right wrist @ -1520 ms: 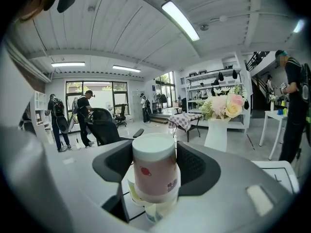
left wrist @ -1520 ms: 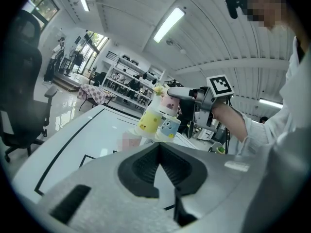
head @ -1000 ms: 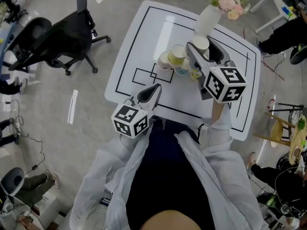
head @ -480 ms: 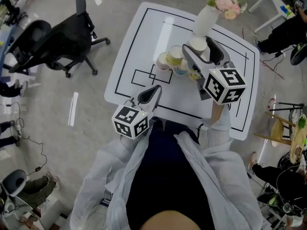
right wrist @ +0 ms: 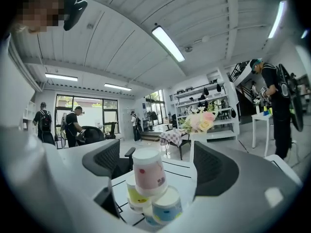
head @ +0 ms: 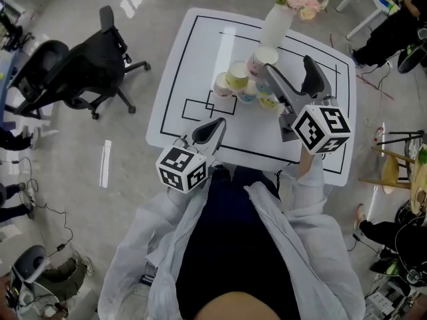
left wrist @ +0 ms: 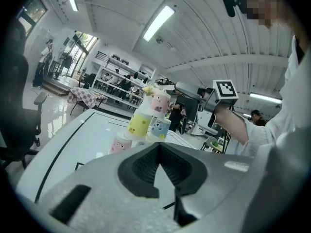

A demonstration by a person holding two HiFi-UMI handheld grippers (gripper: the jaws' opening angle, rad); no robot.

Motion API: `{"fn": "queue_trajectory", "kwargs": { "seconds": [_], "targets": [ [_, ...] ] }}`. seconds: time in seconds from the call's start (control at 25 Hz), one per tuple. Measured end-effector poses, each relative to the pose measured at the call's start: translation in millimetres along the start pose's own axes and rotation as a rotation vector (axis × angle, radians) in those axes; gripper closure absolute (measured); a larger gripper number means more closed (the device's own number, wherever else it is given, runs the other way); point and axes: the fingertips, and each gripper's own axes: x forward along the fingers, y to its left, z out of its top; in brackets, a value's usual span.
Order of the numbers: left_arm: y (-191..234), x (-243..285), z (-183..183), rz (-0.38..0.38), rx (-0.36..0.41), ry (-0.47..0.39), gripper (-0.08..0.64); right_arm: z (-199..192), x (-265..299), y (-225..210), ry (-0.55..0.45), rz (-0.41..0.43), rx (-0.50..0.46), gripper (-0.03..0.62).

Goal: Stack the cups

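Observation:
Several paper cups stand upside down in a small pyramid on the white table (head: pixel 190 62). A pink cup (head: pixel 262 60) tops it, over a yellow cup (head: pixel 237 76) and a blue cup (head: pixel 248 94); a low pink cup (head: pixel 222 85) stands at the left end. My right gripper (head: pixel 291 68) is open just right of the top cup, its jaws having just been opening. In the right gripper view the pink cup (right wrist: pixel 149 173) stands between the wide jaws, untouched. My left gripper (head: pixel 212 129) is shut and empty near the table's front edge, pointing at the pyramid (left wrist: pixel 146 123).
A white vase of flowers (head: pixel 277 20) stands behind the cups at the table's far edge. A black office chair (head: pixel 77 65) is on the floor to the left. People and more tables are at the room's right side.
The right gripper's jaws have spread and it has drawn back to the right and upward off the top pink cup, which stays on the pyramid. The left gripper has stayed put.

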Motion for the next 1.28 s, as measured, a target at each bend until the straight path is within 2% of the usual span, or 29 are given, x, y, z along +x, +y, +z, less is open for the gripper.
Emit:
{"fn": "queue_trajectory", "kwargs": {
  "seconds": [0.28,0.64,0.92,1.12,1.28],
  "targets": [
    [-13.3,12.1,-0.5,-0.046,0.032,0.018,0.563,-16.5,-66.4,-21.5,0.021,-0.070,0.051,0.115],
    [-36.2,26.6,5.3,-0.015,0.013,0.003,0.563,-60.0,-134.0,-38.5,0.117,-0.062,0.115,0.124],
    [-57.4,39.0,-0.7,0.023,0.019,0.001,0.563,-71.1,-153.7,-49.4,0.109,-0.065,0.123,0.246],
    [-67.8,41.4,-2.9,0.050,0.015,-0.013,0.563,-80.3,-170.3,-65.4,0.101,-0.102,0.154,0.384],
    [-73.1,41.2,-9.2,0.068,0.016,-0.025,0.563,-95.1,-180.0,-71.7,0.129,-0.101,0.123,0.480]
  ]
}}
